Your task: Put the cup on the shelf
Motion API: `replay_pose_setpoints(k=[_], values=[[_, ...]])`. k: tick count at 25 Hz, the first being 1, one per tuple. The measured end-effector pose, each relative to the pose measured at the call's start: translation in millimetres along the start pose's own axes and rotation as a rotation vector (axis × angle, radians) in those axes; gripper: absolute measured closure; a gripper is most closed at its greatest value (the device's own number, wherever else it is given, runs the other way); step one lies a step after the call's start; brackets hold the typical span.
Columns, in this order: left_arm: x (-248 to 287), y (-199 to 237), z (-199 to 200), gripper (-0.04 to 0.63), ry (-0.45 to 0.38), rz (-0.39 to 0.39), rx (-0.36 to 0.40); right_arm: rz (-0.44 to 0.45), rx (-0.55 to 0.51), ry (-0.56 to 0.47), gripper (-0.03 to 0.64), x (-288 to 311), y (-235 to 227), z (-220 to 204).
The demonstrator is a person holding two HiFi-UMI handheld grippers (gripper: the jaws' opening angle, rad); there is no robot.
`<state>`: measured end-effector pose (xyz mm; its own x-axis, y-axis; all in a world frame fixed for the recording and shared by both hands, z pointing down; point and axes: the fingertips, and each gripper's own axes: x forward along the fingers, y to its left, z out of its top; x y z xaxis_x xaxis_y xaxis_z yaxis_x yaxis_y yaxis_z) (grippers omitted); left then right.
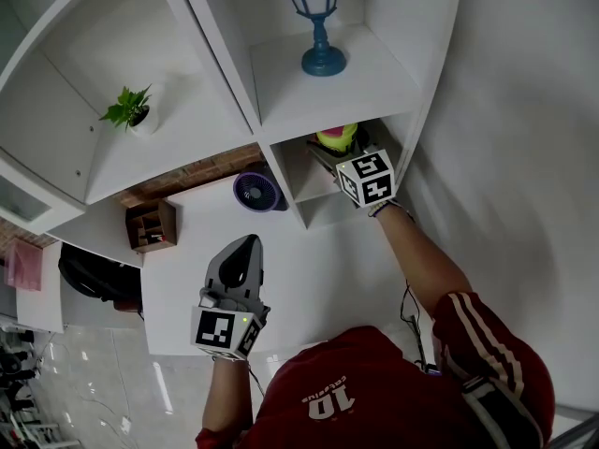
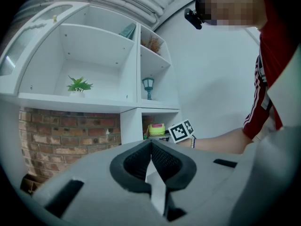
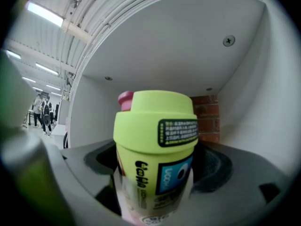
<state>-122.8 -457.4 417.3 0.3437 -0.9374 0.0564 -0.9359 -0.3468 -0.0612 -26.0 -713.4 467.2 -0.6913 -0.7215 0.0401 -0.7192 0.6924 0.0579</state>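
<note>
A lime-green cup [image 3: 155,145] with a pink spout and a blue label stands upright inside the lower right compartment of the white shelf unit [image 1: 323,209]. My right gripper [image 3: 157,164] reaches into that compartment with the cup between its jaws; a gap shows on each side of the cup, so the jaws are open. From the head view the cup [image 1: 337,138] is just beyond the right gripper [image 1: 329,155]. My left gripper [image 1: 247,243] hangs over the white table, shut and empty. In the left gripper view the cup [image 2: 156,130] shows far off beyond the left gripper [image 2: 150,146].
A blue lantern [image 1: 318,21] stands on the shelf above the cup's compartment. A small potted plant [image 1: 131,110] sits in the compartment to the left. On the white table [image 1: 187,288] are a purple fan [image 1: 257,192] and a wooden organiser box [image 1: 153,225].
</note>
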Motion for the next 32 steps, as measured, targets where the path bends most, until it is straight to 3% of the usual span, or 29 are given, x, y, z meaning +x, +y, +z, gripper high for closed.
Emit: replay_pose_setpoints(k=[19, 32], values=[[-43, 10, -10, 0.595, -0.048, -0.03, 0.0, -0.094, -0.017, 0.026, 0.175, -50, 6, 4], [-104, 17, 2, 0.595, -0.079, -0.03, -0.015, -0.142, -0.031, 0.032, 0.175, -110, 46, 25]])
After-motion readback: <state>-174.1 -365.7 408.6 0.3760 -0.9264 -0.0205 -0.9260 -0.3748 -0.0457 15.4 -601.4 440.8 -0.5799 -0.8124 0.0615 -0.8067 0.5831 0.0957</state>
